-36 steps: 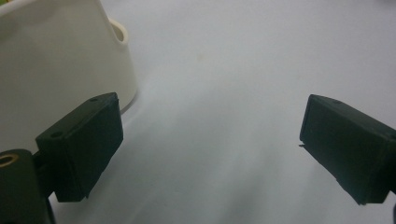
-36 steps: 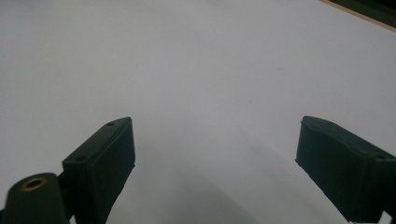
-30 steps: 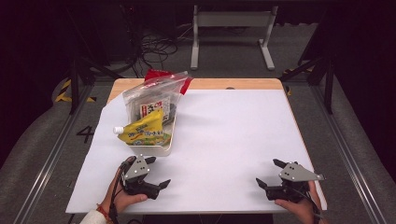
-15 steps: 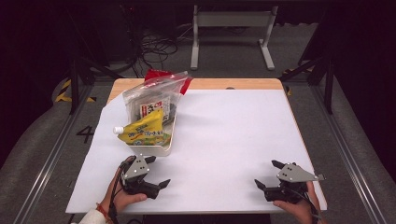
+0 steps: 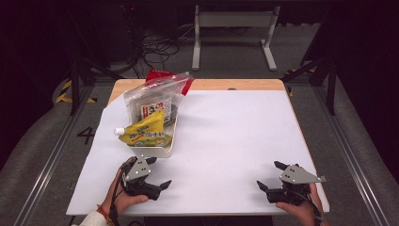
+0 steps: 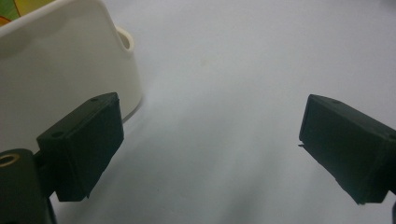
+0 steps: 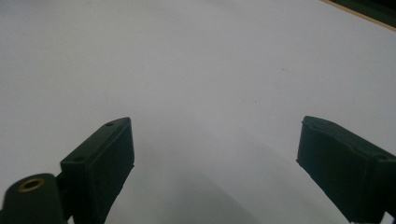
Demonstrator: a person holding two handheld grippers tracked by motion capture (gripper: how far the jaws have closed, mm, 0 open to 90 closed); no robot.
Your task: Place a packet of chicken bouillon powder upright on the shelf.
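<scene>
Jaws stood spread and empty on both grippers, which rested on the white table cover (image 5: 226, 141): the left gripper (image 5: 161, 174) at seven o'clock, the right gripper (image 5: 270, 175) at five. Just beyond the left one sat a white tray (image 5: 160, 150) holding a yellow pouch (image 5: 146, 132) and a clear zip bag (image 5: 153, 96).

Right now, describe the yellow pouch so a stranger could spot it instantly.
On the white sheet covering the table, look to the left side for the white tub. The yellow pouch lies across its near end, in front of a clear zip bag. It alone is bright yellow, with a small white cap pointing left.
</scene>
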